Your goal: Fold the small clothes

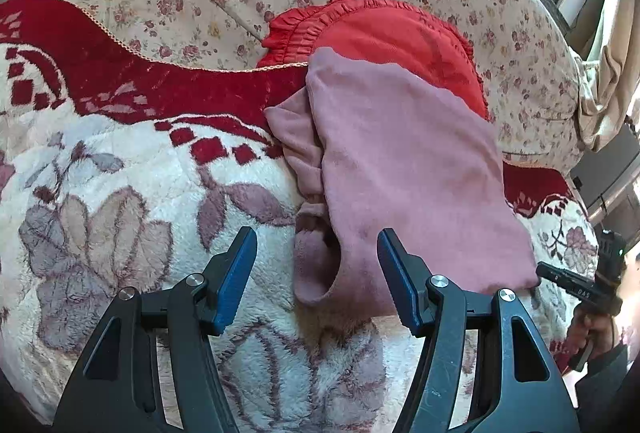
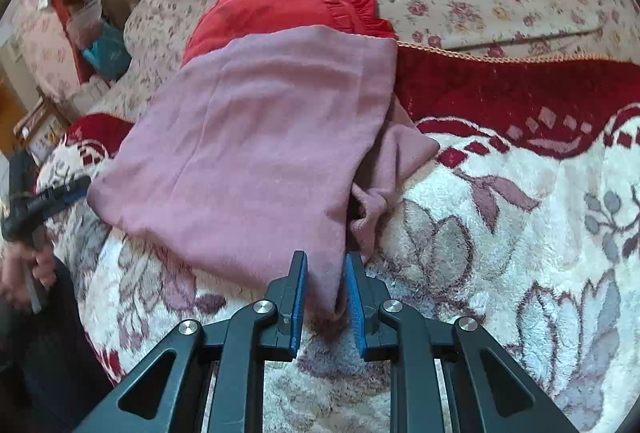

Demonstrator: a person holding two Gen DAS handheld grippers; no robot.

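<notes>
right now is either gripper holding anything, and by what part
The right gripper pinches the pink garment at its near corner. The left gripper is open, holding nothing, with the garment's cuff lying between its fingers.

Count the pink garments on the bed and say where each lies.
1: the pink garment lies folded on the floral blanket, its far edge over the red cushion. Others may be hidden beneath.

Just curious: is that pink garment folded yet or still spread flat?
Folded over. The pink garment lies doubled, its top layer flat, with a sleeve bunched out from under one side edge.
</notes>
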